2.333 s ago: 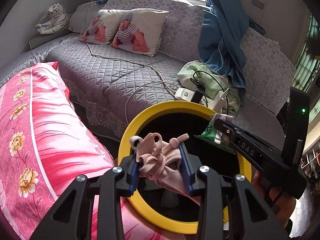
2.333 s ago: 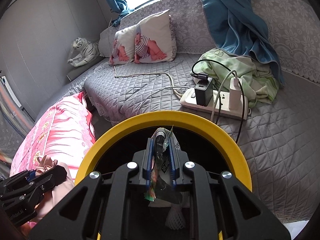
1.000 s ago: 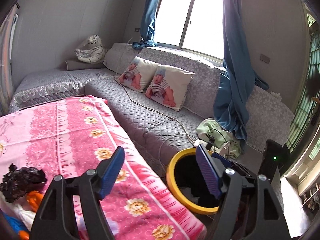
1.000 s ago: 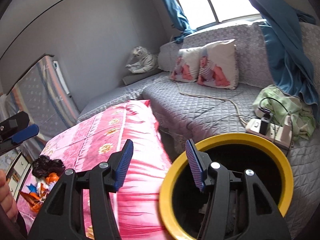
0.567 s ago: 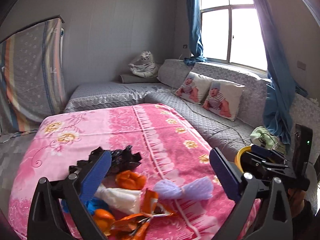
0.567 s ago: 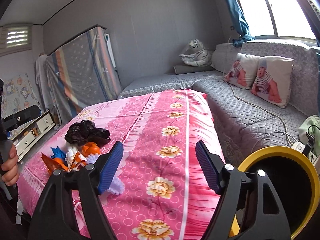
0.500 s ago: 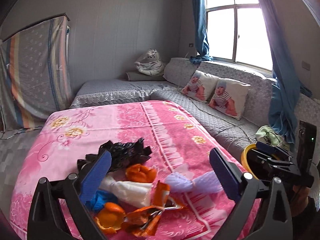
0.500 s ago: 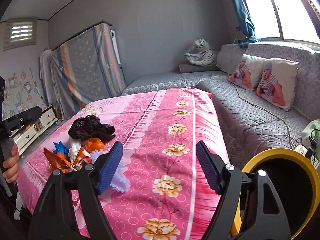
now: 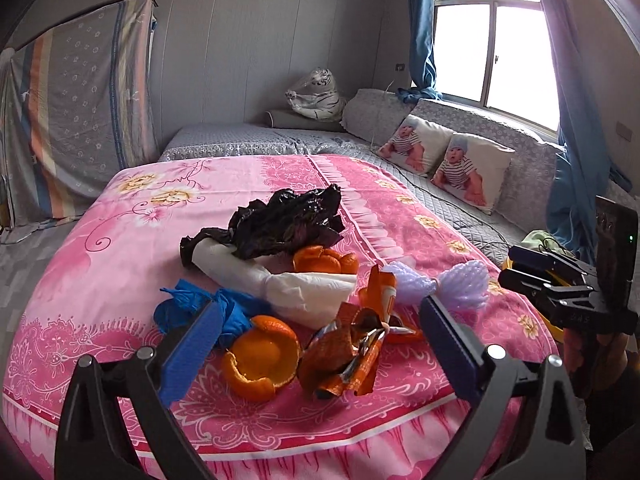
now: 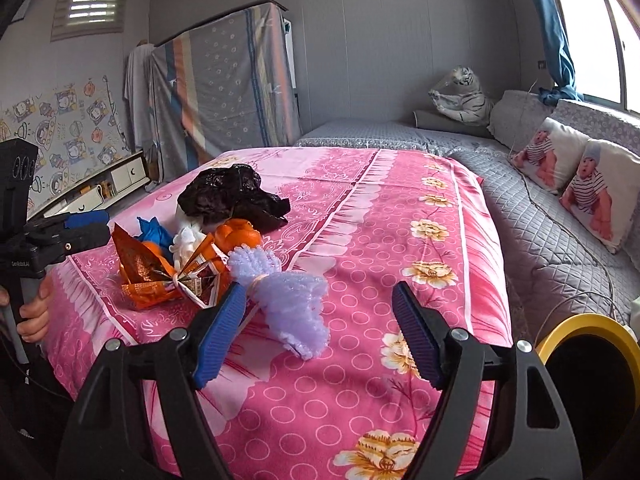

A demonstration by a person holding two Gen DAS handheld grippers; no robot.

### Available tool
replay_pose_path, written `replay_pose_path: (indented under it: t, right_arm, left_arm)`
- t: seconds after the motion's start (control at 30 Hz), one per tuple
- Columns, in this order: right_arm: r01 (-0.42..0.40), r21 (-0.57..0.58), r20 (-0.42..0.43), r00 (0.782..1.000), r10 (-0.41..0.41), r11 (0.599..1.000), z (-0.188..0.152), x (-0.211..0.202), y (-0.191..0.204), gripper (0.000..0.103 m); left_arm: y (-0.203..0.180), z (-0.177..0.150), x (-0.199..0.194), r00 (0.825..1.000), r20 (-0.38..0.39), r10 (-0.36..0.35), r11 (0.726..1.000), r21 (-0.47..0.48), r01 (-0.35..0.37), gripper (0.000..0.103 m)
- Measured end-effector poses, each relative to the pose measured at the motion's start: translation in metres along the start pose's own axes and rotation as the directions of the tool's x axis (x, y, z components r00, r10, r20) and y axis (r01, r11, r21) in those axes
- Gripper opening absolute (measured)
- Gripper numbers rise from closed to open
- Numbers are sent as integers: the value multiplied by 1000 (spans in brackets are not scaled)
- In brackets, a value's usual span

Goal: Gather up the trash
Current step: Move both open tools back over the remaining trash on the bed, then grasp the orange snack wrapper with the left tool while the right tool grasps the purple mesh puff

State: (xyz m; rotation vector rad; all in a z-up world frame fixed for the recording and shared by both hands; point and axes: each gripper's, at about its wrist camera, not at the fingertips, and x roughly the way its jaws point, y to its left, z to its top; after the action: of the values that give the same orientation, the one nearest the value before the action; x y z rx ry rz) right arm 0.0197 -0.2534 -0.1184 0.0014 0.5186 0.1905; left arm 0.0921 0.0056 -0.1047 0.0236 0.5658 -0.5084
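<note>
Lying before empty tongs (image 9: 320,344): trash pile (image 9: 288,280)

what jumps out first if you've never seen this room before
The eye lands on the heap of trash on the pink floral bedspread: a crumpled black bag, orange peels, a torn orange wrapper, a blue wad and a lilac foam net nearest the right gripper. Both grippers hover open and empty over the bed's near edge, the left gripper facing the peels. The yellow-rimmed bin sits low at the right.
</note>
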Motion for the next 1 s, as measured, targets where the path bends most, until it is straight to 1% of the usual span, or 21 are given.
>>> replay_pose_path:
  t: [0.17,0.33,0.43,0.57,0.73,0.93,1.0]
  right_arm:
    - [-14,-15,-13,1000,14,1000,-1,9,3,72]
    - [-28,-28,-39,999,26,999,-1,22,5,72]
    - [-47,2,-59,997,47,999,0,31,1,72]
    - [-59,31,-81,995,61,998,0,42,-4,72]
    - [-77,36,-97,992,81,996,1,49,-3,72]
    - [-87,47,-128,988,92,995,1,58,-5,70]
    - [-85,46,-134,987,91,995,1,60,-5,68]
  left_arm:
    - [-2,-3,5,999,-8,-37,999,8,37,95]
    - [-8,-4,13,999,-20,-50,998,41,51,95]
    - [-8,-5,20,998,-44,-50,998,43,52,95]
    - [-2,-3,28,995,-68,-79,997,14,80,95]
    - [-2,-2,36,993,-86,-80,996,22,82,94]
    - [-5,-2,45,990,-114,-80,995,42,85,88]
    - [-4,-2,48,988,-125,-88,995,39,94,85]
